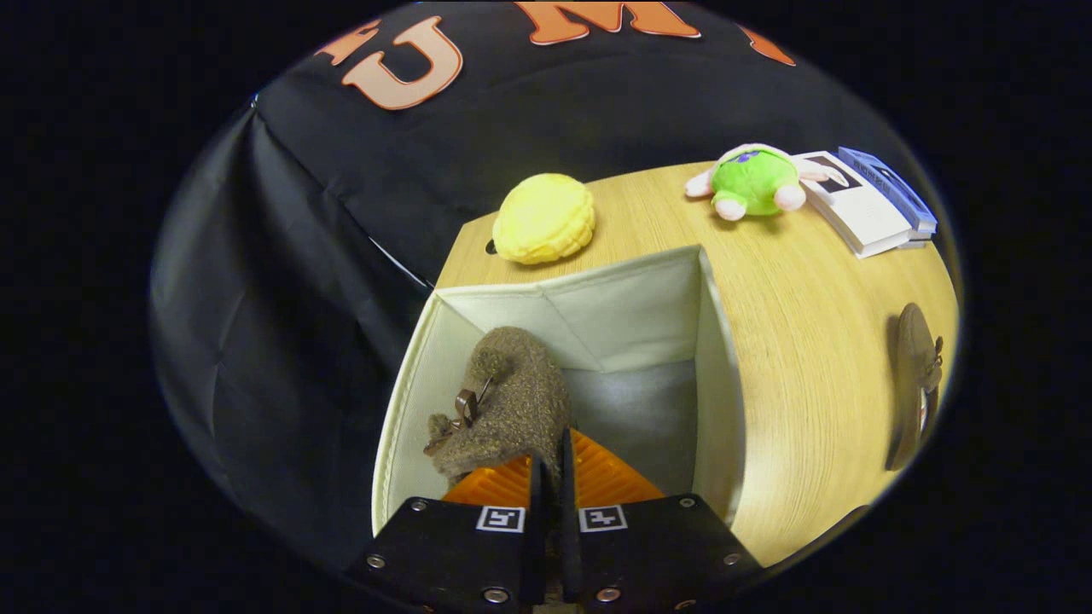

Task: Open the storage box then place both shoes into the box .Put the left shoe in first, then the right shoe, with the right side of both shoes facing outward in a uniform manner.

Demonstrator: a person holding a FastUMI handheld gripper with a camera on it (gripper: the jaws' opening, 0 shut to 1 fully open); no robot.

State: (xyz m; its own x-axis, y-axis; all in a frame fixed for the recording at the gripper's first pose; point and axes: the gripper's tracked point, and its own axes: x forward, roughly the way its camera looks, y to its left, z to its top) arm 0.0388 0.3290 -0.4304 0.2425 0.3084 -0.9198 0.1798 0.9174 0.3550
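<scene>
Fuzzy brown shoe [503, 401] pinched by tongs [550, 465] (nearly closed) inside storage box [717, 375].

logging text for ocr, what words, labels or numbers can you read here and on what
white booklet: print too small to read.
blue book: lettering blurred, unreadable.
gripper, shut on the brown shoe in the box: two square code markers, no words.
Nothing else bears text.
</scene>
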